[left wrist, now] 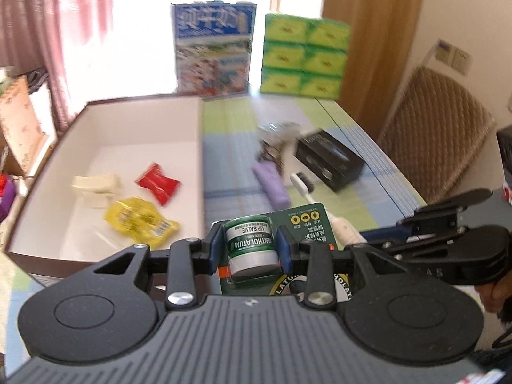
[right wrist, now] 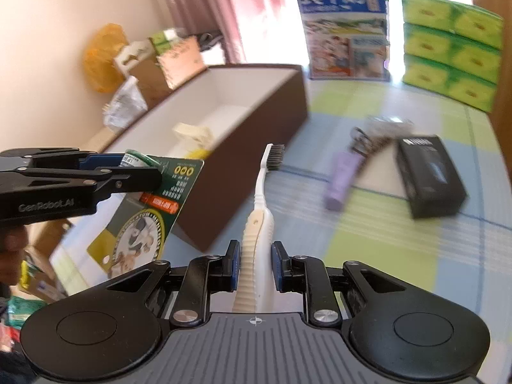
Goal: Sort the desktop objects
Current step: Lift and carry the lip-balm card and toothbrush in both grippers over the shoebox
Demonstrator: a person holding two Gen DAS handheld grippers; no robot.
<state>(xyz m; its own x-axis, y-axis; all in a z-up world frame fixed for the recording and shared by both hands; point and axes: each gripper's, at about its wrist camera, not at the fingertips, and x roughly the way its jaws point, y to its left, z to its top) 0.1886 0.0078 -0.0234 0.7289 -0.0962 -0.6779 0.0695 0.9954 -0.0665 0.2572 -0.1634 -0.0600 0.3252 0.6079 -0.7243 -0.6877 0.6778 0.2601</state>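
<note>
Brown box (left wrist: 105, 121) at left holds red sachet (left wrist: 156, 183), yellow sachet (left wrist: 140, 220). Left tool (left wrist: 251, 249) level beside box, pinching lip salve blister pack (left wrist: 252, 243), raised off worktop (left wrist: 230, 147). Right tool (right wrist: 255, 267) pinching white toothbrush (right wrist: 259, 211) handle, bristles forward. Purple tube (right wrist: 340, 179), black carton (right wrist: 430, 174) lie right.

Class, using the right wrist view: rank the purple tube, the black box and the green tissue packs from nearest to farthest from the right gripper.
From the right gripper, which has a toothbrush between its fingers:
1. Purple tube, ahead, slightly right.
2. Black box, further right, beside the tube; a close call with the tube.
3. Green tissue packs, far right, at the table's back edge.
</note>
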